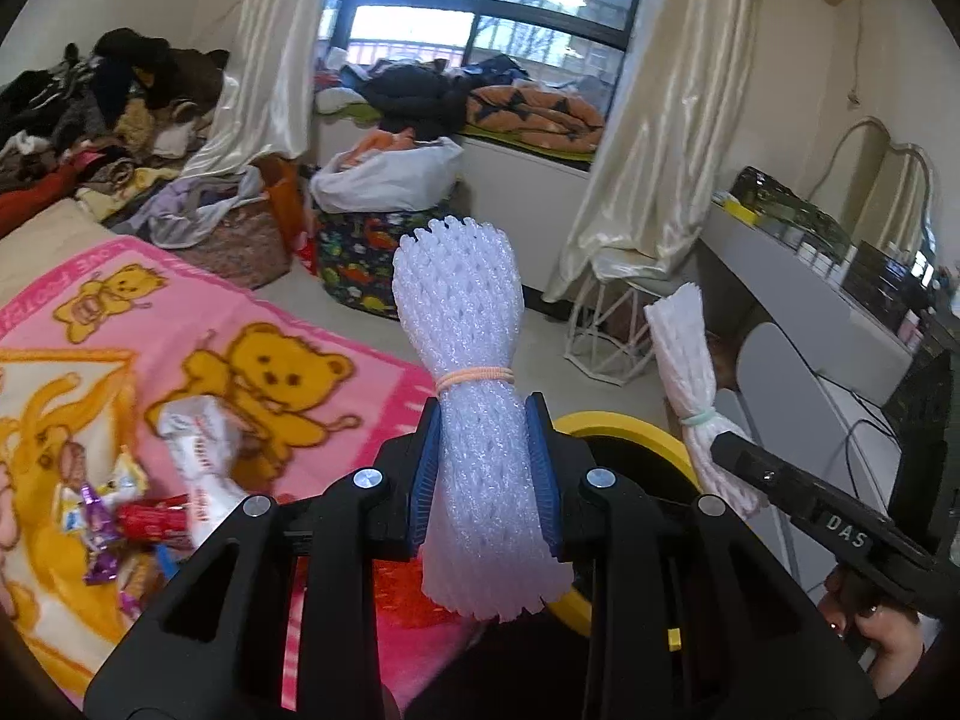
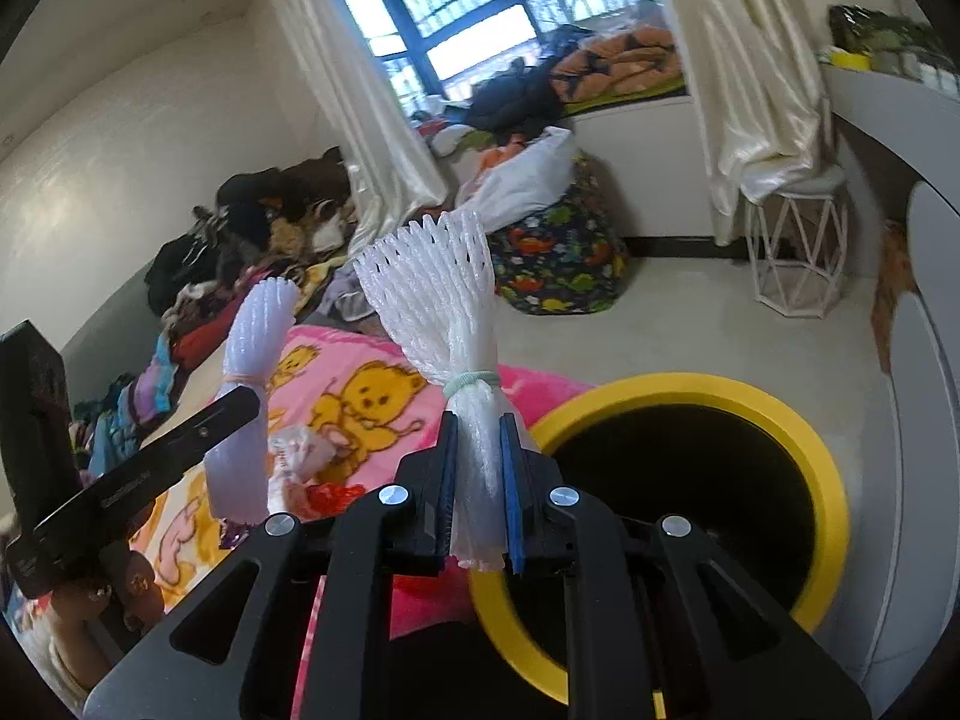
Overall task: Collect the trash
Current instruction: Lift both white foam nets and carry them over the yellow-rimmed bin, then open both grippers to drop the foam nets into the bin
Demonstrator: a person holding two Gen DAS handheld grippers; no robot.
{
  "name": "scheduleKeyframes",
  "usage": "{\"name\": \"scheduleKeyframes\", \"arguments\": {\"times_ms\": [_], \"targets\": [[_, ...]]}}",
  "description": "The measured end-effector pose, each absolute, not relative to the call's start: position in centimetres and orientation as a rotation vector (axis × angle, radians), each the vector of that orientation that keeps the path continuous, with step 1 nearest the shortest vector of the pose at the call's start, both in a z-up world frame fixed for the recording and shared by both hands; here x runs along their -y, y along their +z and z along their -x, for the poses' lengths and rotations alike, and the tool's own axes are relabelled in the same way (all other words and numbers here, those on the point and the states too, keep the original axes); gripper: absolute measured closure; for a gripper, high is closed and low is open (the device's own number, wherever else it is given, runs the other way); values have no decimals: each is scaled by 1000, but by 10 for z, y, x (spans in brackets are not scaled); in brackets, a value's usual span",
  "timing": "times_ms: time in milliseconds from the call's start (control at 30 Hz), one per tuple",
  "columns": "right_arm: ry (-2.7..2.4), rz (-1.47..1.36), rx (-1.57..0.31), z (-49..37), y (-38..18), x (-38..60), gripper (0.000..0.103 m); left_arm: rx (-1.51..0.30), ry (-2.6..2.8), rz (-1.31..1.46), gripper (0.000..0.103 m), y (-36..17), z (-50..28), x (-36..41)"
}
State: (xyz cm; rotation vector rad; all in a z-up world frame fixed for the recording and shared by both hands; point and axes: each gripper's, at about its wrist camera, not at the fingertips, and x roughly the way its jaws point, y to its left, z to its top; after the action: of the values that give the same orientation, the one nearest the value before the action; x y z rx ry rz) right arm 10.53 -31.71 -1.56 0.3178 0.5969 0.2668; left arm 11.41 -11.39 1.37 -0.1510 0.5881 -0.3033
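— Bedroom, is it? What are the claws carrying?

— Yes: a barred window (image 1: pixel 486 6) with cream curtains (image 1: pixel 654 138), and a pink teddy-bear blanket (image 1: pixel 198 360) on the bed. The left claw (image 1: pixel 486 480) is clamped on a thick foam-net bundle (image 1: pixel 465 372), a white mesh sleeve rolled up and cinched by a peach hair tie (image 1: pixel 474 376), its frayed end fanning upward. The right claw (image 2: pixel 479 480) is clamped on a thinner foam-net bundle (image 2: pixel 447 324), bound with a pale green tie (image 2: pixel 474 381) (same white mesh, squeezed flatter). Both are held up in the air, over the bed's edge and near the bin.

— What bin?

— A yellow-rimmed bin (image 2: pixel 834 480) with a dark inside, on the floor just beside the bed. I cannot tell what, if anything, lies in it. Further off, a dinosaur-print bag (image 2: pixel 564 264) bulges under a white sack (image 2: pixel 528 174) below the window.

— Do the two views differ?

— The left wrist view alone shows candy wrappers (image 1: pixel 114 522) and a crumpled white packet (image 1: pixel 204 456) on the blanket, plus a white tabletop (image 1: pixel 798 276) crowded with small items. The right wrist view shows nearly the whole bin mouth, and the wire stool (image 2: pixel 798 252) plainly. Each view catches the other claw from the side, with a person's hand (image 1: pixel 882 630) beneath it.
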Motion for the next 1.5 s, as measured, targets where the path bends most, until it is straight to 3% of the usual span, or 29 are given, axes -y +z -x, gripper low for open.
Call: {"name": "scheduleKeyframes", "arguments": {"times_ms": [933,1100,1167,1267,1400,1500], "targets": [[41,-472,-720,-100,-69,397,89,-713,-536,44,81,-44,-145,213],[38,-497,-735,-102,-77,406,86,-773,-566,41,79,-60,-158,228],[33,-507,-743,-104,-79,408,80,-788,-577,41,77,-66,-161,232],[31,-521,-735,-103,-80,413,65,-796,-589,37,62,-72,-162,234],[0,-537,-718,-103,-78,420,58,-786,-561,51,33,-72,-157,227],[-23,-517,-686,-98,-74,422,46,-750,-537,36,14,-66,-148,222]]}}
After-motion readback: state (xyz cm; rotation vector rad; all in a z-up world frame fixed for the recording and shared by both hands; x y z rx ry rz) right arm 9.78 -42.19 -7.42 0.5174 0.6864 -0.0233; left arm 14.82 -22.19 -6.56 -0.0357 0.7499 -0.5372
